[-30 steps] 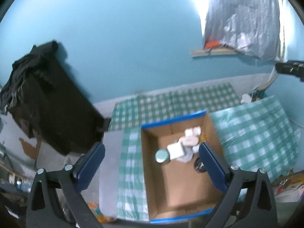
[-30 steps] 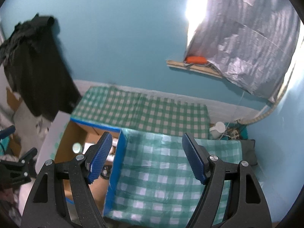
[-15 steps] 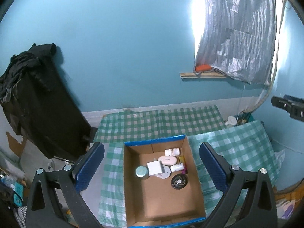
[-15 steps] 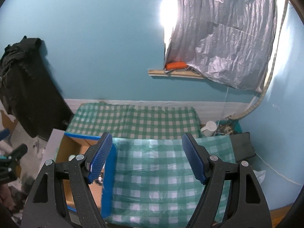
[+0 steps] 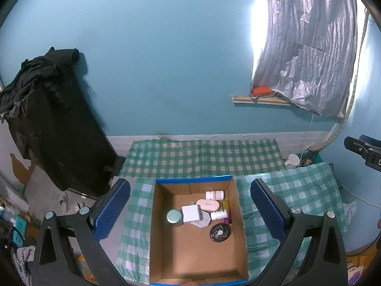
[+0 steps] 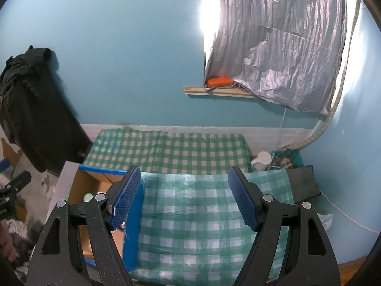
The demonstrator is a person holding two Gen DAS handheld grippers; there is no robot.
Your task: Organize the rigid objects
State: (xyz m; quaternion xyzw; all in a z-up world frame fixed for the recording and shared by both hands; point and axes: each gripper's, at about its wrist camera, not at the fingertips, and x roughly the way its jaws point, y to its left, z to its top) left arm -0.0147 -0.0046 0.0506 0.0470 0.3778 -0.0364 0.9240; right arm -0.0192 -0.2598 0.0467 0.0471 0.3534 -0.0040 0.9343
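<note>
The cardboard box (image 5: 164, 238) sits at 6 o'clock in the left wrist view, its near edge cut off by the frame; in the right wrist view only its left part shows at 8 o'clock, the rest hidden behind that gripper's left finger (image 6: 125, 197). The checked cloth (image 6: 195, 219) covers the surface to the box's right. Dark clothing (image 5: 47, 119) hangs at 9 o'clock, a silver sheet (image 5: 309, 47) at 1 o'clock.

Inside the box, clustered toward its far right: one white square block (image 5: 191, 213), one pink oval case (image 5: 208, 204), one round black disc (image 5: 219, 232), one teal-lidded jar (image 5: 173, 216), two small white bottles (image 5: 215, 194). Something yellow and purple beside them is hard to make out.

The left gripper (image 5: 190, 211) and right gripper (image 6: 184, 199) both hang with fingers spread wide, holding nothing.
</note>
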